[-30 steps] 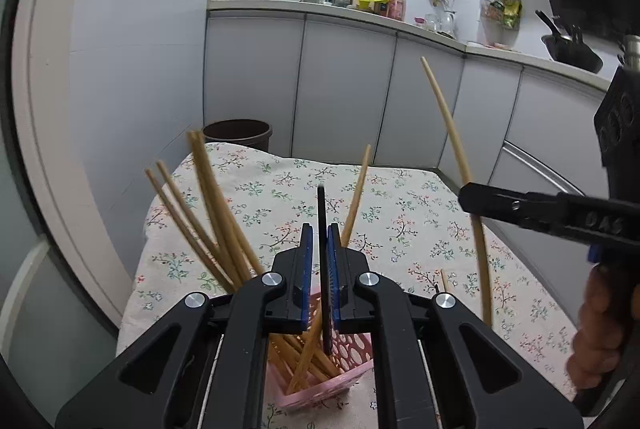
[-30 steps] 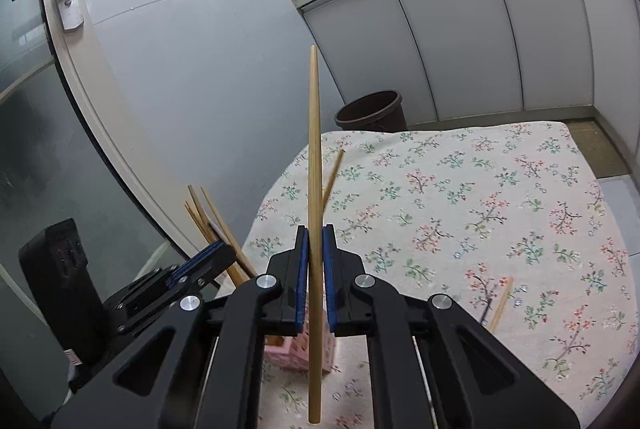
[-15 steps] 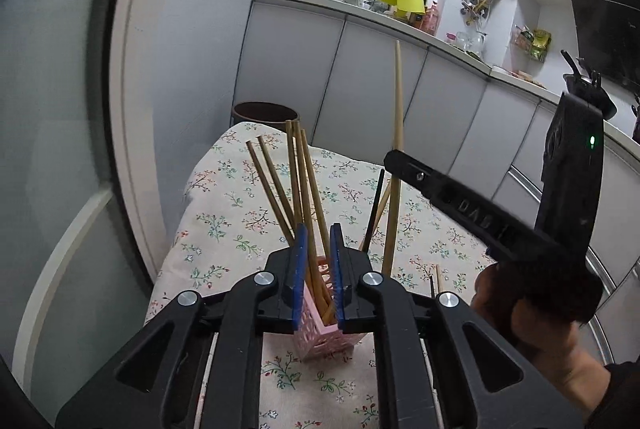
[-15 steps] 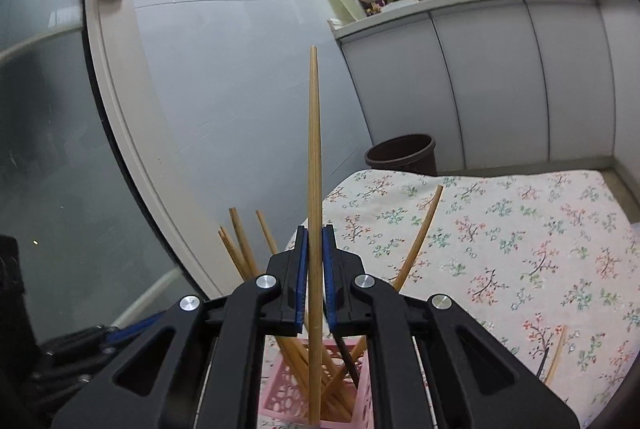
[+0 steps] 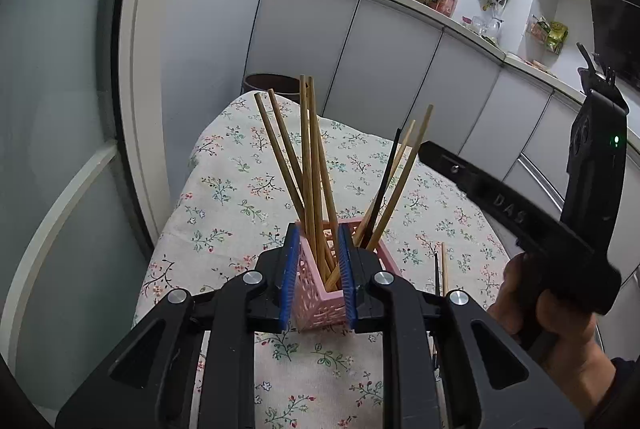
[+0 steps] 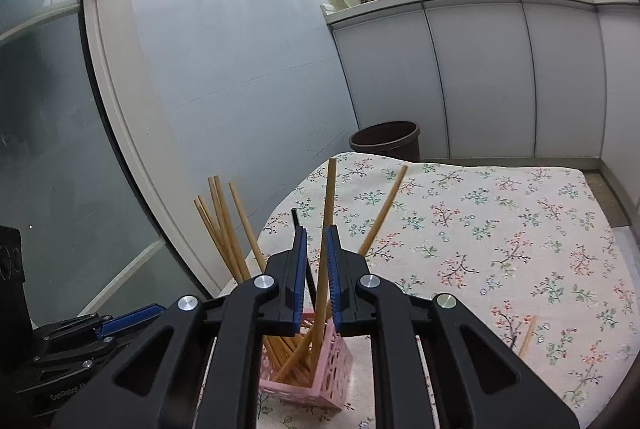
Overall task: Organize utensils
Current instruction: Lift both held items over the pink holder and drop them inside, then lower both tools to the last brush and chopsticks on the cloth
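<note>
**Left wrist view: chopsticks upright in the pink basket, both sets of jaws easing apart**

Left wrist view shows the left gripper (image 5: 318, 269) low over a pink perforated basket (image 5: 320, 303) that stands on the floral tablecloth (image 5: 240, 197), near its left edge. Its blue pads sit on either side of the basket's near corner, and the jaws are opening; whether the pads actually touch the walls is hard to judge from this angle. The wooden chopsticks (image 5: 308, 165) stand on end in the basket, long axes close to vertical, tips fanning up and away: one cluster leans left, two lean right beside a single black chopstick (image 5: 384, 181).

In the right wrist view, the right gripper (image 6: 316, 269) hovers above the same basket (image 6: 316, 379). A wooden chopstick (image 6: 326, 229) rises between its pads, nearly upright with its lower end down in the basket; the jaws are parting and a gap shows on each side of it.

One loose chopstick (image 6: 527, 337) lies flat on the cloth to the right, pointing away. A dark bin (image 6: 386, 141) stands beyond the far edge.
</note>
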### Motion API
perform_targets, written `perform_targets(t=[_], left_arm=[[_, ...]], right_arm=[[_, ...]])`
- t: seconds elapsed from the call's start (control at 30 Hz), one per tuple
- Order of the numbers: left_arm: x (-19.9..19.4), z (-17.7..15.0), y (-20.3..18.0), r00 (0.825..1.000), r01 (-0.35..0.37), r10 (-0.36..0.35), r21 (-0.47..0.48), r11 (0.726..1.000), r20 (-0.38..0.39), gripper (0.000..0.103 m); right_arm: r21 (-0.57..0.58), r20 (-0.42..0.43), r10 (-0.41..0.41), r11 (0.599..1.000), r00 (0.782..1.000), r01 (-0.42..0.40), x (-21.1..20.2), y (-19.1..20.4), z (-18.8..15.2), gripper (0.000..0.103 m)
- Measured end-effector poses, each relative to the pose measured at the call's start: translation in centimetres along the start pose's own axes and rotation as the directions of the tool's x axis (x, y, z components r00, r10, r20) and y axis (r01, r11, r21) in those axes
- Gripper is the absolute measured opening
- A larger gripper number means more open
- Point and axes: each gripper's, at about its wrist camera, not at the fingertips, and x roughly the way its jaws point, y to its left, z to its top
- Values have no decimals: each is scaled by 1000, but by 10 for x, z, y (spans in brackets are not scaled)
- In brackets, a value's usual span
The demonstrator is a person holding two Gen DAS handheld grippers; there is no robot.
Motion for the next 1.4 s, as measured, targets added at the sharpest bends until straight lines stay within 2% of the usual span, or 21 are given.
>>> perform_targets(t=[0.07,0.13,0.17,0.37,0.5,0.57,0.67,0.7,0.77,0.83,0.87,0.97,1.07,1.27,1.4], left_arm=[[-3,0,-6,1000,5,-5,10,1000,-6,20],[-6,0,-13,1000,9,-8,22,1000,-10,20],[-8,0,-17,1000,10,-10,28,1000,-15,20],[-9,-3,-34,996,31,-28,34,999,-90,20],[-5,-9,-53,988,74,-66,53,996,-136,20],[2,-15,-68,980,105,-90,78,991,-177,20],[20,-24,-88,958,147,-113,112,983,-262,20],[27,-24,-93,952,148,-109,119,982,-287,20],[40,-24,-100,941,153,-108,118,981,-322,20],[61,-24,-111,916,179,-126,107,978,-380,20],[71,-24,-117,906,184,-126,109,977,-405,20],[101,-30,-136,891,180,-97,149,972,-443,20],[138,-40,-149,860,187,-91,144,972,-503,20],[190,-56,-158,834,137,-33,149,979,-550,20],[205,-60,-161,837,124,-13,167,978,-547,19]], right_arm=[[10,-15,-2,1000,1000,2,-8,-3,3,12],[28,-32,-1,1000,999,2,-18,-8,9,20],[41,-34,-7,999,999,8,-24,-11,12,28],[152,-69,-106,982,992,115,-73,-45,28,30],[226,-146,-188,950,971,217,-101,-75,22,30],[286,-227,-220,916,949,281,-105,-94,13,30],[362,-324,-196,878,926,312,-104,-120,-7,31],[368,-373,-194,866,907,337,-99,-130,-16,31],[373,-419,-207,848,884,375,-94,-143,-28,31],[374,-451,-219,834,866,405,-92,-154,-40,31],[388,-459,-215,824,862,412,-92,-160,-45,31],[413,-479,-211,803,852,430,-90,-171,-56,32],[382,-505,-212,814,837,437,-82,-171,-60,32],[344,-530,-217,829,820,442,-75,-169,-67,32],[343,-538,-221,824,813,451,-73,-174,-69,32]])
